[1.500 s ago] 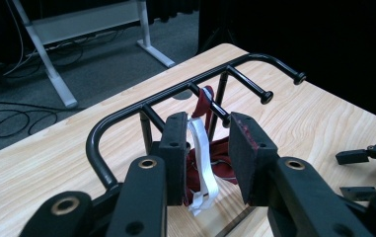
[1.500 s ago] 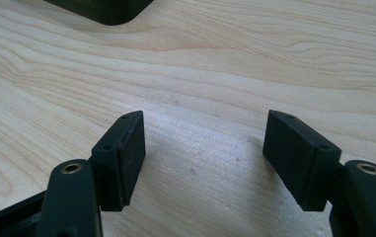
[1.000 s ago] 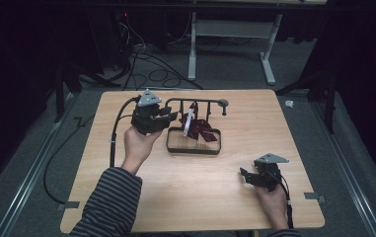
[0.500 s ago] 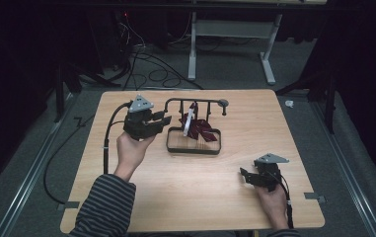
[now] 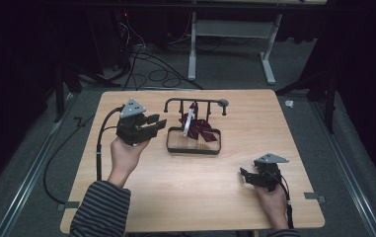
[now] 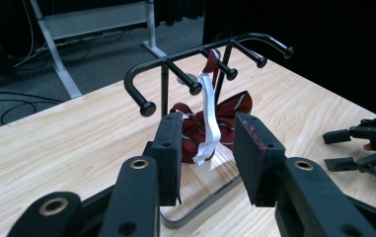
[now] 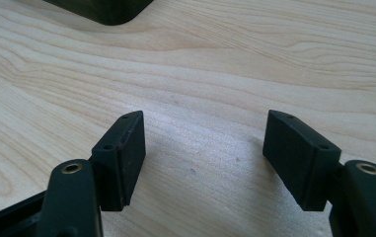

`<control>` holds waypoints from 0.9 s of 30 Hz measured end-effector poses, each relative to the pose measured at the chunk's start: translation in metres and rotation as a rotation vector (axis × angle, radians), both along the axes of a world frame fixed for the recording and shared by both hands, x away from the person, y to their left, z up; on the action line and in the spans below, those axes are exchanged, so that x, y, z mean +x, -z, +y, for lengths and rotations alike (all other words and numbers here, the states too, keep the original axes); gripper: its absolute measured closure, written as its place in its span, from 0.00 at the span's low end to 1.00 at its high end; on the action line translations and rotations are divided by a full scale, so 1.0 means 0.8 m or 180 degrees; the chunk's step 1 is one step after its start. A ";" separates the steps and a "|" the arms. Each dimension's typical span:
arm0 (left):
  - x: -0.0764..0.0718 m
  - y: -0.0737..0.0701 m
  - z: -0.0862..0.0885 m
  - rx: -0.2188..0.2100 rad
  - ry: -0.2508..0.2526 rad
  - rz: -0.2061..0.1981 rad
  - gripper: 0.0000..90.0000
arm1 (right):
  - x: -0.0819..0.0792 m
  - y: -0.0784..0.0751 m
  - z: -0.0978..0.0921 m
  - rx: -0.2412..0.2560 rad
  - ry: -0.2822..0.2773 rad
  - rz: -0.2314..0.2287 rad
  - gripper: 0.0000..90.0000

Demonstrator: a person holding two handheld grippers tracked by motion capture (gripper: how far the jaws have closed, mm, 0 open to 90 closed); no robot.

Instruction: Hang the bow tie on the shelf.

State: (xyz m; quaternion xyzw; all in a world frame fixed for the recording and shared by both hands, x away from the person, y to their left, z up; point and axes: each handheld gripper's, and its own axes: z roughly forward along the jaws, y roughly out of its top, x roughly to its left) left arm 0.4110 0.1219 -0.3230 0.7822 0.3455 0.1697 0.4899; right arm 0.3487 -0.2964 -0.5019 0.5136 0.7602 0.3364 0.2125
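Currently the left gripper [image 5: 157, 123] is held off the light wooden table [image 5: 141, 197] just left of the black metal peg rack on its rectangular base frame [image 5: 193, 146], jaws parted about a pad's width with nothing between them, pointing at the rack. Dark red striped cloth with a white ribbon [image 6: 209, 116] hangs from a middle peg and bunches onto the base. Right gripper [image 5: 246, 176] sits low at the table's near right, well apart from the rack, jaws wide open and holding nothing.
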 end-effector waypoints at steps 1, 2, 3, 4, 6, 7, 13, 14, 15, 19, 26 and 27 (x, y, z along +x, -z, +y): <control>-0.002 0.001 0.002 -0.0007 -0.0009 0.0001 0.71 | 0.000 0.000 0.000 -0.0002 0.0000 -0.0001 0.38; -0.003 0.002 0.004 -0.0006 -0.0015 0.0007 0.71 | 0.000 0.000 0.000 -0.0002 -0.0001 -0.0001 0.38; -0.005 0.003 0.006 -0.0016 -0.0027 0.0010 0.71 | 0.000 0.000 0.000 -0.0003 -0.0001 -0.0001 0.38; -0.006 0.003 0.009 -0.0020 -0.0033 0.0017 0.71 | 0.000 0.000 0.000 -0.0002 -0.0001 -0.0001 0.38; -0.009 0.005 0.012 -0.0024 -0.0046 0.0029 0.70 | 0.000 0.000 0.000 -0.0005 -0.0001 -0.0002 0.38; -0.010 0.006 0.014 -0.0025 -0.0053 0.0029 0.70 | 0.000 0.000 0.000 -0.0006 -0.0001 0.0000 0.38; -0.017 0.011 0.025 -0.0056 -0.0125 0.0039 0.68 | 0.000 0.000 0.001 -0.0005 0.0004 0.0002 0.38; -0.018 0.012 0.027 -0.0048 -0.0139 0.0048 0.68 | 0.000 0.000 0.001 -0.0005 0.0004 0.0003 0.38; -0.019 0.012 0.028 -0.0046 -0.0150 0.0044 0.67 | 0.000 0.000 0.001 -0.0006 0.0005 0.0002 0.38; -0.024 0.015 0.032 -0.0062 -0.0174 0.0051 0.66 | 0.000 0.000 0.001 -0.0008 0.0004 0.0002 0.38; -0.033 0.018 0.035 -0.0034 -0.0196 0.0048 0.65 | 0.000 0.000 0.001 -0.0005 0.0004 0.0002 0.38; -0.034 0.019 0.036 -0.0023 -0.0197 0.0055 0.65 | 0.000 0.000 0.001 -0.0006 0.0005 0.0002 0.38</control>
